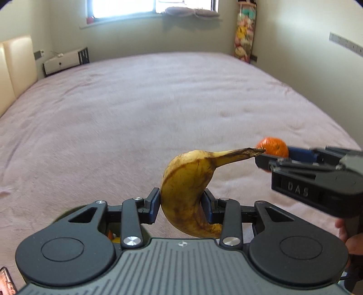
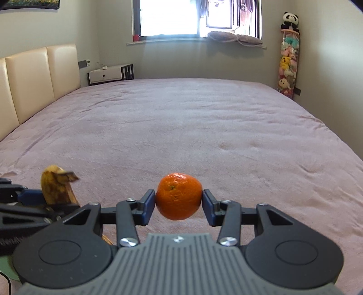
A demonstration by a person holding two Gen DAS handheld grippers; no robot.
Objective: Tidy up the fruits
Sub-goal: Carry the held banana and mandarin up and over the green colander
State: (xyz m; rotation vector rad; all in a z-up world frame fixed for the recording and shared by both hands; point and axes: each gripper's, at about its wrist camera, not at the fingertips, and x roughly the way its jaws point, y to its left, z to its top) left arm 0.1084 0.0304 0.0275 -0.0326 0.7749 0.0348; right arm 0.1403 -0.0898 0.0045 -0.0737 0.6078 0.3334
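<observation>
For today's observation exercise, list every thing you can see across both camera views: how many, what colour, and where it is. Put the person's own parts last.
banana: 1, yellow with brown marks, clamped in the left gripper above the bed
orange: 1, orange, clamped in the right gripper
bed cover: 1, pale pink, spread over the bed
headboard: 1, cream, left of the bed
bedside cabinet: 1, white and black, far left corner
window: 1, bright, back wall
soft-toy holder: 1, multicoloured, right corner, panda on top
left gripper: 1, black, blue pads
right gripper: 1, black, blue pads
hand: 1, at the right gripper's handle
</observation>
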